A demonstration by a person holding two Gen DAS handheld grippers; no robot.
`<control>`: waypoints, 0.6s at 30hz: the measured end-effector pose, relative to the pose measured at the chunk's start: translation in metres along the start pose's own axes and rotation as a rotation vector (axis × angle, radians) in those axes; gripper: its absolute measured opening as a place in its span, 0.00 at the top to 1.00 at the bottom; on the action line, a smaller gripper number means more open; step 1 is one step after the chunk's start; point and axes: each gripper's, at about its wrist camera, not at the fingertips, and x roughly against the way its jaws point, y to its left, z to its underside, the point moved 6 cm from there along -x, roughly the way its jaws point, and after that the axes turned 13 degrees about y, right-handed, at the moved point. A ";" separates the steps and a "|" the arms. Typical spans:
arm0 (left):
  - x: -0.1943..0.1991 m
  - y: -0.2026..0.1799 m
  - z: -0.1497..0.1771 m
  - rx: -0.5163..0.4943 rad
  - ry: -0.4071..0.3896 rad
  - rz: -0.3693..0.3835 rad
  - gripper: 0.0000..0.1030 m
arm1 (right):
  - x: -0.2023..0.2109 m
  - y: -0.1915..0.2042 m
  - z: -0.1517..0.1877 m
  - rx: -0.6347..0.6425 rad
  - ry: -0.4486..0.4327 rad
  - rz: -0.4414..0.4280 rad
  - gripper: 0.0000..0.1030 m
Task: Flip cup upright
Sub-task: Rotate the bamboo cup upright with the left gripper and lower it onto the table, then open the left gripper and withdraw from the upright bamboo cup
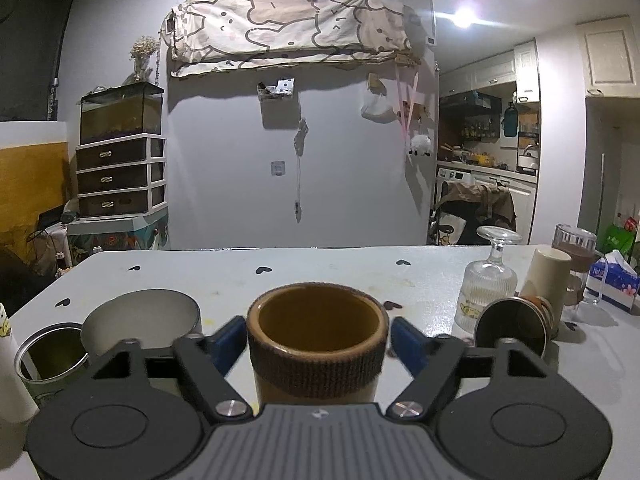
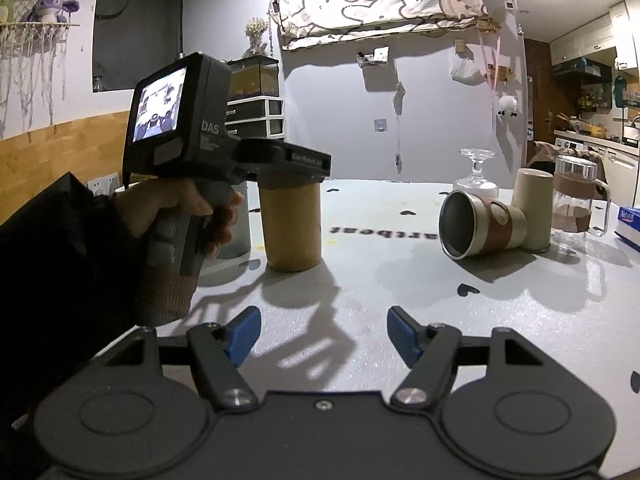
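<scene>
A tan cup (image 1: 318,344) with a brown knit sleeve stands upright on the table, mouth up, between the blue fingers (image 1: 230,344) of my left gripper (image 1: 318,346). The jaws sit close at each side of the cup; a thin gap shows on both sides. In the right wrist view the same cup (image 2: 290,226) stands on the table under the left gripper body (image 2: 224,136). My right gripper (image 2: 322,336) is open and empty, low over the table. A steel cup (image 2: 480,222) with a brown band lies on its side; it also shows in the left wrist view (image 1: 516,328).
On the grey table (image 2: 360,280): an upside-down stemmed glass (image 1: 488,280), an upside-down cream cup (image 1: 546,276), a glass mug (image 2: 576,200), a tissue box (image 1: 614,280). At left, a white bowl (image 1: 140,320) and a green-lined tin (image 1: 52,354).
</scene>
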 end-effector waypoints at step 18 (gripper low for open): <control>0.090 0.010 0.034 -0.014 -0.024 0.058 0.10 | 0.023 -0.009 -0.025 -0.005 -0.105 0.059 0.28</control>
